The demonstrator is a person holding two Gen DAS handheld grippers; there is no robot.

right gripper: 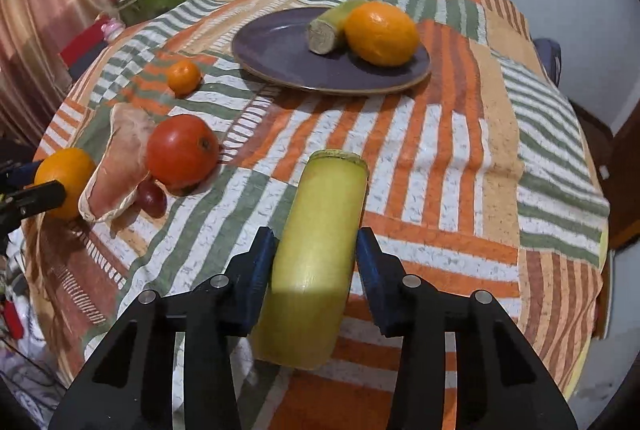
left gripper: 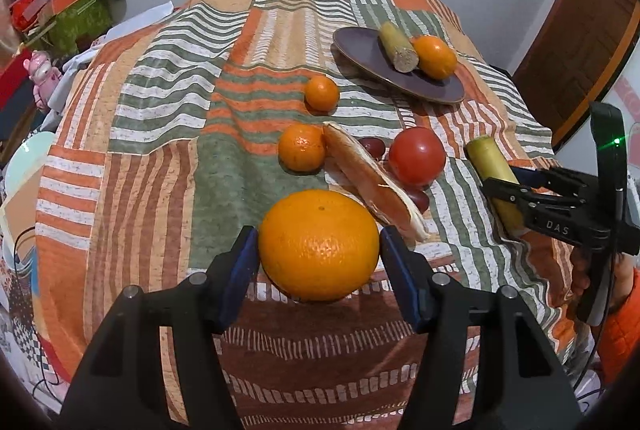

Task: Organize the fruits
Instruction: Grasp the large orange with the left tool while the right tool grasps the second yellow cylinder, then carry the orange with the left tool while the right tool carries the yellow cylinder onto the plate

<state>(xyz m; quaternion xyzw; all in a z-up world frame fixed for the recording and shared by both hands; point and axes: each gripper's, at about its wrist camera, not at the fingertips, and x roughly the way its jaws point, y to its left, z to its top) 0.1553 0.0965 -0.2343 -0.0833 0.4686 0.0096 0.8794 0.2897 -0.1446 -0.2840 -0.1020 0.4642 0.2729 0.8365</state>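
My left gripper point(left gripper: 318, 250) has its blue pads on both sides of a large orange point(left gripper: 318, 245) resting on the cloth; the pads look in contact. My right gripper point(right gripper: 316, 266) straddles a yellow-green sugarcane piece point(right gripper: 316, 262), with small gaps at both pads; it also shows in the left wrist view point(left gripper: 494, 171). A purple plate point(right gripper: 280, 45) holds another cane piece point(right gripper: 332, 25) and an orange point(right gripper: 382, 33). Two small oranges point(left gripper: 322, 92) point(left gripper: 301, 147), a red tomato point(left gripper: 417, 157), a pomelo slice point(left gripper: 368, 175) and dark grapes point(left gripper: 373, 146) lie between.
The table has a striped patchwork cloth point(left gripper: 168, 157) that hangs over its edges. Boxes and a cushion point(left gripper: 72, 1) sit beyond the far left edge. A wooden door point(left gripper: 580, 29) stands at the right. A wall is behind the table.
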